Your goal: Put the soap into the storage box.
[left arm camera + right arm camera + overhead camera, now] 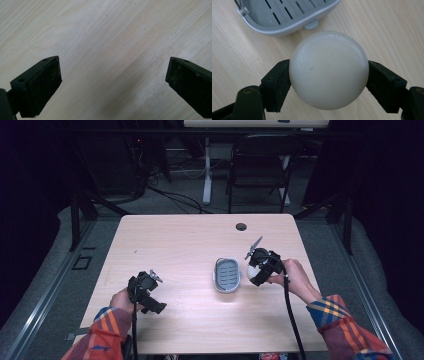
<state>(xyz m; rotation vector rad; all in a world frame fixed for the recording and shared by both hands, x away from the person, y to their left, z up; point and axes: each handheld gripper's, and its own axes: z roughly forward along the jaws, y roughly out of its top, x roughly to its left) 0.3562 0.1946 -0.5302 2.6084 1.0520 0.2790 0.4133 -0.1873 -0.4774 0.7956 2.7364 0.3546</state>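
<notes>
In the high view, the right gripper sits right of centre in the frame, held by the person's right hand, whose plaid sleeve enters from the lower right corner. Its jaws are clamped on a round, off-white bar of soap, which shows as a pale patch at the gripper's lower left end. Just to the left of it, near the middle of the frame, a grey soap dish lies on the light wooden table, its slotted floor facing up.

The right gripper view gives the grip closely: the soap takes up the centre of the frame, a smooth dome with a few faint scuffs, and one black pad presses on each of its sides (left pad at mid-left, right pad at mid-right). The soap is off the table surface, which lies behind it. The dish occupies the upper left of that frame, close to the soap but apart from it; a small tab juts from its rim towards the soap.

The left gripper is in the lower left of the high view, held by the left hand over bare table, well apart from the dish. In the left gripper view its jaws stand wide apart with nothing between them, one at the lower left and one at the lower right edge, with wood grain between.
</notes>
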